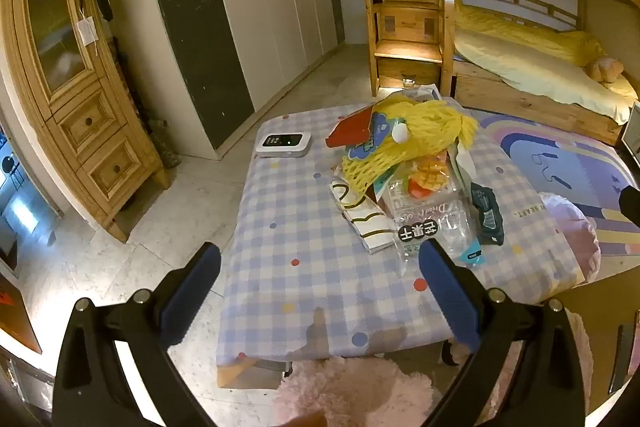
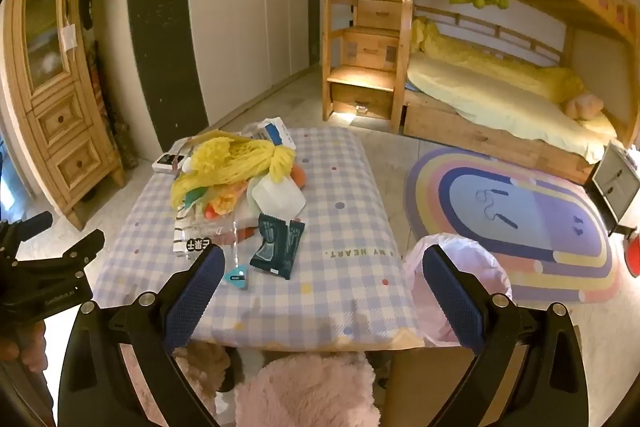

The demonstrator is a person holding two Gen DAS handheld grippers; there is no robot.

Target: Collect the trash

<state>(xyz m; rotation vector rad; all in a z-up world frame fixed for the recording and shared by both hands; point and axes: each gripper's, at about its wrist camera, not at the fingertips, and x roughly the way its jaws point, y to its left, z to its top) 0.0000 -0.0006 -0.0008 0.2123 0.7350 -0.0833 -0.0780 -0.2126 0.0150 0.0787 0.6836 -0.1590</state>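
1. Right wrist view: low table (image 2: 340, 291) under a lilac checked cloth, filling the middle ground; bunk bed and rainbow rug beyond.
2. Bin lined with a pink bag (image 2: 468, 267), on the floor just beside the table's right edge, mouth open; contents not visible from either camera.
3. Trash heap, piled on the table's far half, apparently untouched:
   - yellow foam fruit netting (image 2: 228, 163), topmost, draped over the rest;
   - clear dried-fruit packet (image 1: 432, 211) with a black label, lying flat, nearest the left gripper;
   - white striped wrapper (image 1: 366, 223), just left of the clear packet;
   - white pouch (image 2: 278, 199), beside the netting;
   - dark teal wrapper (image 2: 276, 247), near edge of the heap, touching nothing above it;
   - red card piece (image 1: 348, 133), tucked under the netting;
   - small teal torn-off corner (image 2: 238, 277), apart from the heap, nearest the right gripper.
4. White device with a dark screen (image 1: 284, 143), far left corner of the table; probably not trash.
5. Left gripper (image 1: 320, 291): spread wide, nothing between the pads, hovering above the table's near end, angled down.
6. Right gripper (image 2: 324, 291): likewise spread wide and empty, above the near right corner.
7. Progress, judged: barely begun; nothing gripped, every piece left to carry to the bin.
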